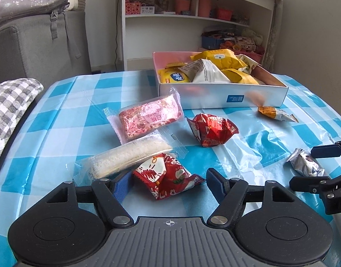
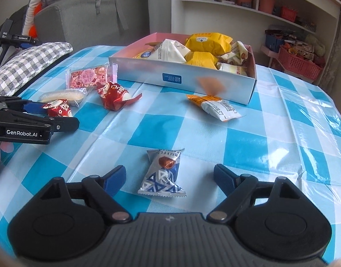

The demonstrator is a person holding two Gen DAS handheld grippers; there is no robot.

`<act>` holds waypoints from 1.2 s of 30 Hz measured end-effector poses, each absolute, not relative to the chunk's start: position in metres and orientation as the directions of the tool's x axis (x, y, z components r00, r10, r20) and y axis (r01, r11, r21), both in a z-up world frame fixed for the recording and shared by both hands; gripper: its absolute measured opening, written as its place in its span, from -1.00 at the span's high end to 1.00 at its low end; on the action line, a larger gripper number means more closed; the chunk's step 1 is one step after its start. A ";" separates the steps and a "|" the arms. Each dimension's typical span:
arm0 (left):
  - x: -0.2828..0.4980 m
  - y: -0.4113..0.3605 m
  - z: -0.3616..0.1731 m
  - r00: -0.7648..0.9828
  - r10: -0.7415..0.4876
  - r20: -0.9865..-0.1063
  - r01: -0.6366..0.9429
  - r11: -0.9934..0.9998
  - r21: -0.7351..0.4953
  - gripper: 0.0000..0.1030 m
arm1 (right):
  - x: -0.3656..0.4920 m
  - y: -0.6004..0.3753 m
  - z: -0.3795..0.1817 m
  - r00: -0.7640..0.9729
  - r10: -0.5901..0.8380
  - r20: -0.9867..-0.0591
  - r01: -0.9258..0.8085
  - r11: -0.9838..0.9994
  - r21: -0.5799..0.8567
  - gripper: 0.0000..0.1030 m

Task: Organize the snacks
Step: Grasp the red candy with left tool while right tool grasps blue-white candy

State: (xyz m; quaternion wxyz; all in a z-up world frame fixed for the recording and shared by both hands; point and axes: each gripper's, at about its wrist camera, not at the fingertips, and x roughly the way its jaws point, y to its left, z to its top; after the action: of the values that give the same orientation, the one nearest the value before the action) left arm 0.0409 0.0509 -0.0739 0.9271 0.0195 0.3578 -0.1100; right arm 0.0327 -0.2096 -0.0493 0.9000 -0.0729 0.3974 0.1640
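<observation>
Down at the lower middle of each view, the left gripper (image 1: 169, 181) is straddling a red strawberry-print snack packet (image 1: 165, 175), jaws apart, holding nothing. The right gripper (image 2: 170, 178) is likewise bracketing a silver truffle packet (image 2: 163, 173) ungripped, while the white snack box (image 1: 221, 95) is sitting upper right.

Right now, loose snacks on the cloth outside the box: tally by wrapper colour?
Red foil: 2
Pink bar: 1
Clear-wrapped white roll: 1
Orange-white packet: 1
Silver-blue truffle: 1
Total: 6
</observation>
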 end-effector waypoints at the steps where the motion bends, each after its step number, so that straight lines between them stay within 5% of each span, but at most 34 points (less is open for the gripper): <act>1: 0.041 0.051 -0.074 0.720 -0.189 -0.668 0.217 0.975 -0.042 -0.33 | 0.033 -0.210 -0.049 0.631 0.236 -0.739 -0.353 0.936 -0.003 -0.54; 7: 0.045 0.053 -0.071 0.708 -0.196 -0.679 0.208 0.976 -0.064 -0.12 | 0.034 -0.207 -0.046 0.628 0.243 -0.739 -0.370 0.929 -0.009 -0.18; 14: 0.045 0.050 -0.066 0.693 -0.209 -0.690 0.216 0.973 -0.078 0.14 | 0.033 -0.200 -0.041 0.612 0.266 -0.745 -0.416 0.909 -0.017 0.53; 19: 0.043 0.050 -0.058 0.685 -0.241 -0.688 0.232 0.967 -0.108 0.38 | 0.034 -0.199 -0.040 0.600 0.272 -0.752 -0.423 0.906 -0.010 0.58; 36: 0.035 0.043 -0.027 0.702 -0.262 -0.662 0.234 0.963 -0.134 0.47 | 0.048 -0.200 -0.008 0.650 0.280 -0.706 -0.355 0.934 0.044 0.62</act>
State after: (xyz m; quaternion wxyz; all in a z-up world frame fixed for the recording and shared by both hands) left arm 0.0355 0.0433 -0.0273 0.9223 -0.0198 0.3618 -0.1344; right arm 0.0483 -0.1999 -0.0084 0.9071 -0.0492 0.3797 0.1750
